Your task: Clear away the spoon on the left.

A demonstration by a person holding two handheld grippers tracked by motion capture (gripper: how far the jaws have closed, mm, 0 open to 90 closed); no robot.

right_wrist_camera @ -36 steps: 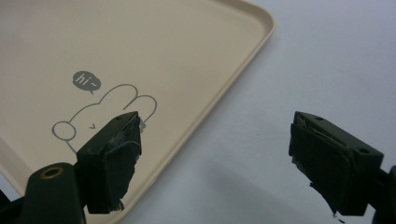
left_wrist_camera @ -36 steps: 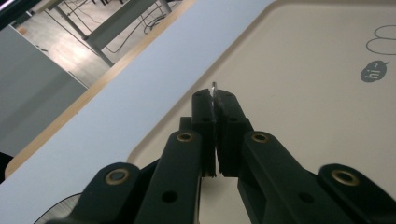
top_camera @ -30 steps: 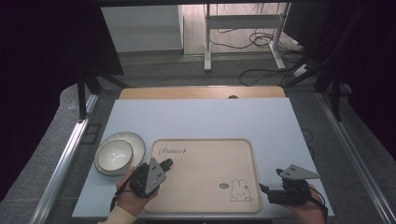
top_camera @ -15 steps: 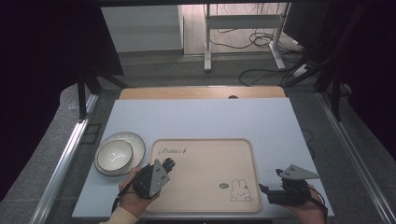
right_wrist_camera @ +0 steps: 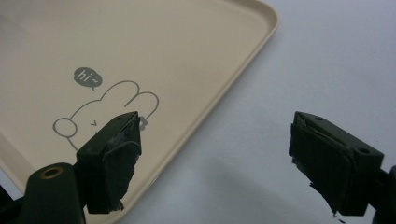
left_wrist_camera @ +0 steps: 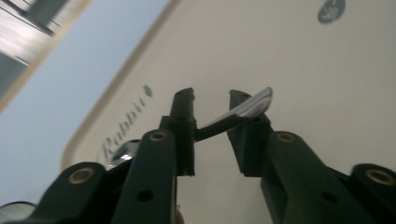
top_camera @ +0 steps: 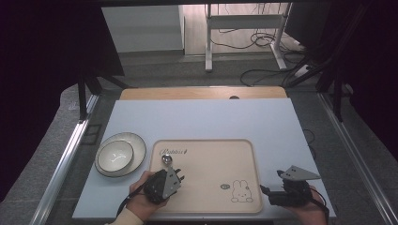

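Currently the spoon [top_camera: 167, 161] lies on the tray [top_camera: 244, 145], near the tray's rear-left corner just beside the printed "Rabbit" lettering [top_camera: 173, 152], bowl end toward that lettering and handle running back toward the left claw [top_camera: 178, 176]. In the left gripper view the handle [left_wrist_camera: 243, 111] passes between the jaws, which have just been opening; a gap shows between the pads and the metal, so the spoon looks released, not gripped. Right claw [top_camera: 264, 191] hangs wide open and empty over the surface [top_camera: 202, 117] just off the tray's front-right corner, near the rabbit drawing [top_camera: 242, 192]. A bowl on a plate [top_camera: 117, 154] sits on the surface just left of the tray. Handling judgement: polished metal, stiff, light, not fragile; likely slippery against the pads and lying low on the tray. Best hold is probably across the flat handle at mid-length, pads squeezing its narrow edges, avoiding the rounded bowl end, which would tend to roll out.
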